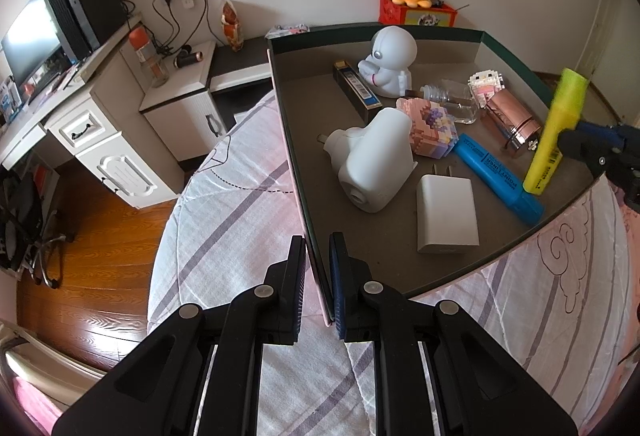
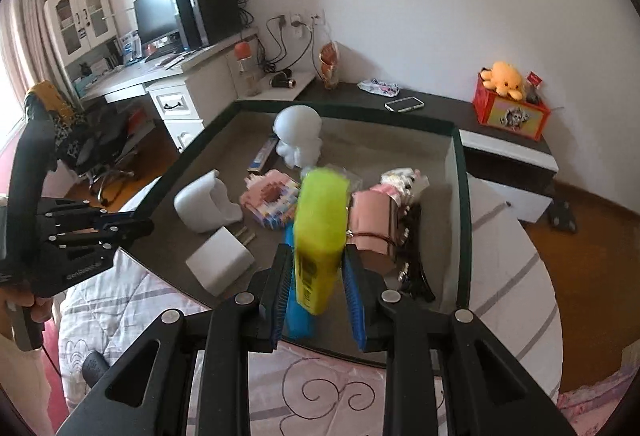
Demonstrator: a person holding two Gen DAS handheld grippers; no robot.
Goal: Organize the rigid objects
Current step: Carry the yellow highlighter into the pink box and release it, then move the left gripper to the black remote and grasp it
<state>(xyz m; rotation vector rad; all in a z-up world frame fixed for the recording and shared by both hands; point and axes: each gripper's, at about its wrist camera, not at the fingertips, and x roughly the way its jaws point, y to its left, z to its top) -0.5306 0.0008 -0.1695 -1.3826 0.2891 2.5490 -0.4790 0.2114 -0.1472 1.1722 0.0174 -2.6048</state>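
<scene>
Carrying the yellow highlighter [image 2: 320, 232] clamped in the right gripper [image 2: 316, 288] fingers above the tray [image 1: 286, 140], whose wall the left gripper [image 1: 318, 276] fingers pinch, calls next for lowering it beside the blue highlighter [image 1: 496, 176] at right.

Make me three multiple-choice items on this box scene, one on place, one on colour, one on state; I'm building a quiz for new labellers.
1. Where does the blue highlighter lie?
A. on the bedspread outside the box
B. on the box floor, right of the white charger
C. on the desk

2. What colour is the highlighter held in the right gripper?
A. yellow
B. pink
C. white

3. What is the left gripper doing?
A. hanging open over the bedspread
B. shut on the blue highlighter
C. shut on the box wall

Answers:
1 B: it lies flat on the grey floor beside the charger.
2 A: the yellow highlighter stands between the right pads.
3 C: the thin side wall of the box runs straight between its two closed fingers.
</scene>
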